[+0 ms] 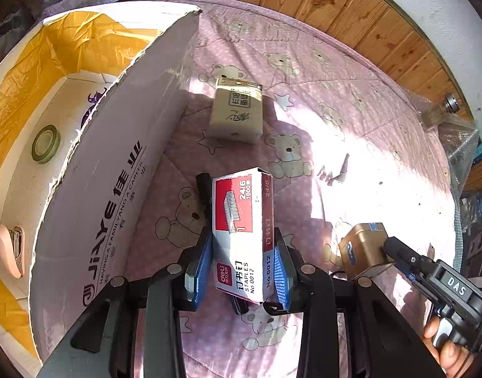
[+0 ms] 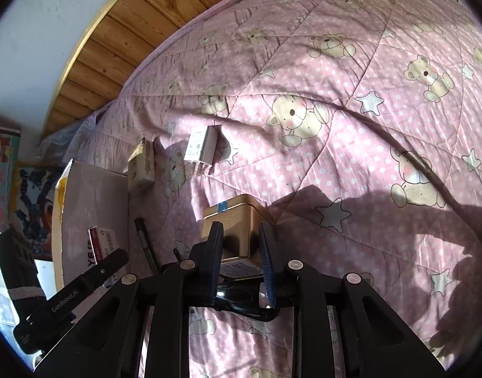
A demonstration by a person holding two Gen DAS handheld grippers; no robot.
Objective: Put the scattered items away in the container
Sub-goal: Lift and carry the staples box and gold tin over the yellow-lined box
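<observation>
Currently, both claws: each holds one item above a bed covered in a pink quilt [image 2: 351, 163] printed with bears and stars.

Left claw [image 1: 241, 271]: its blue pads are closed on the two long sides of a red, white and grey cardboard box of staples [image 1: 242, 236], which stands on end, lifted clear of the quilt.

Right claw [image 2: 242, 258]: its dark pads grip the near end of a gold metal tin [image 2: 234, 230] with a strip of blue tape on top. Whether the tin is lifted or rests on the quilt cannot be told.

Container: a large white cardboard carton [image 1: 115, 163] with yellow tape inside stands at the left, its tall printed wall just beside the staple box.

Already inside: a green-rimmed roll of tape [image 1: 46, 143] and a pink stapler [image 1: 11, 250] lie on the carton floor.

Left on the bed: a beige paper-wrapped pack [image 1: 236, 111] lies beyond the staple box, near the carton's far corner; a white plug charger [image 2: 200, 149] sits further right; a dark pen [image 2: 146, 239] lies near the carton's wall.

Step in hand, as judged: carrying the staple box over the wall into the carton.

Doing it well: raise the box above the ragged top edge before moving left, keep it level so the flaps stay shut, and open the pads only once it is low inside, away from the tape roll and the stapler.

Risk: clipping the wall could tip the carton.
</observation>
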